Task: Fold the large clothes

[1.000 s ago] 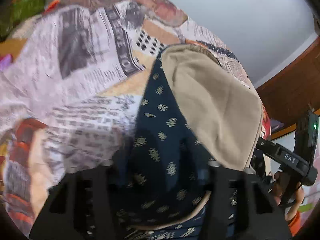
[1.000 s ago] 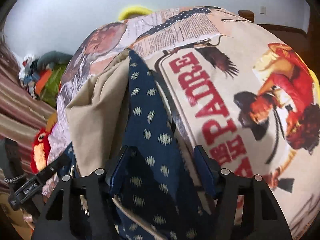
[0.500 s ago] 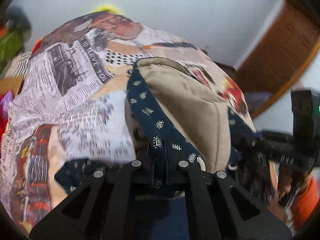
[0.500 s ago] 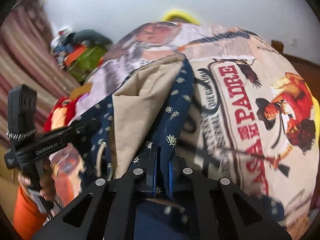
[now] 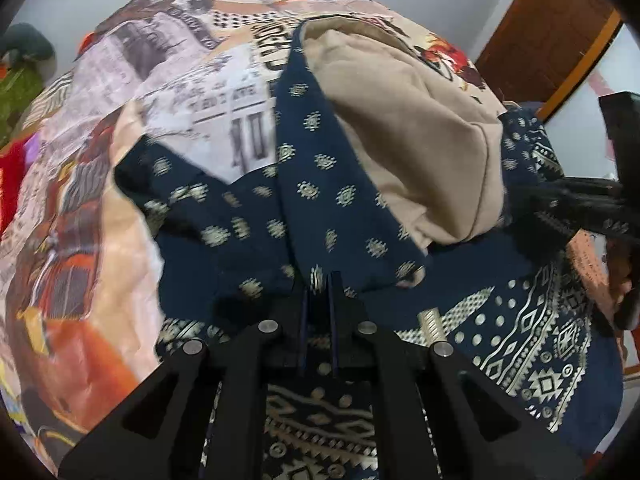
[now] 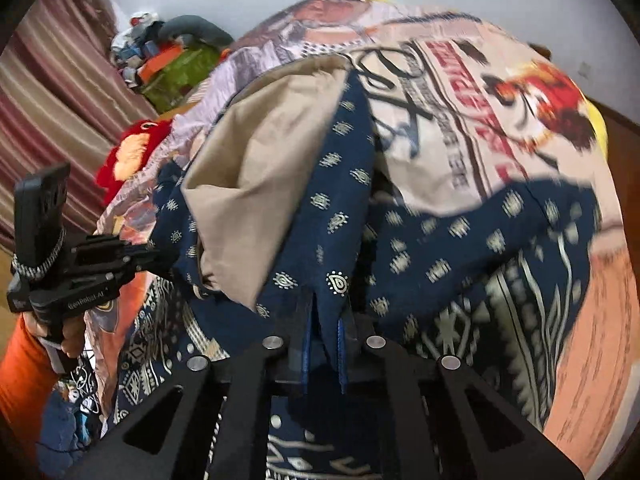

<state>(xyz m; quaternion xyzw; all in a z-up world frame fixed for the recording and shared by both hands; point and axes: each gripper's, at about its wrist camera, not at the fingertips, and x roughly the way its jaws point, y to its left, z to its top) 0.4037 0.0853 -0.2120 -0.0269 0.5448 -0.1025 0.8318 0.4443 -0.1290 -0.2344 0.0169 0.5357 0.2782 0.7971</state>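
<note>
A large navy garment (image 5: 320,184) with small cream motifs and a beige lining (image 5: 404,120) lies on a bed with a printed cover (image 5: 168,80). My left gripper (image 5: 319,280) is shut on a navy edge of it. My right gripper (image 6: 325,312) is shut on another navy edge (image 6: 332,208), with the beige lining (image 6: 260,184) folded over to its left. The garment's patterned border (image 5: 532,344) spreads below. Each gripper shows in the other's view: the right at the right edge (image 5: 576,196), the left at the left edge (image 6: 100,268).
The bed cover shows newspaper and poster prints (image 6: 492,120). A pile of clothes and toys (image 6: 172,60) sits at the far left by a striped curtain (image 6: 52,92). A wooden door frame (image 5: 556,36) stands at the right. A red soft toy (image 6: 132,148) lies on the bed.
Both grippers closed from open onto the navy edges a second ago, then pulled them back and down toward the near side; the fold now covers more of the patterned border.
</note>
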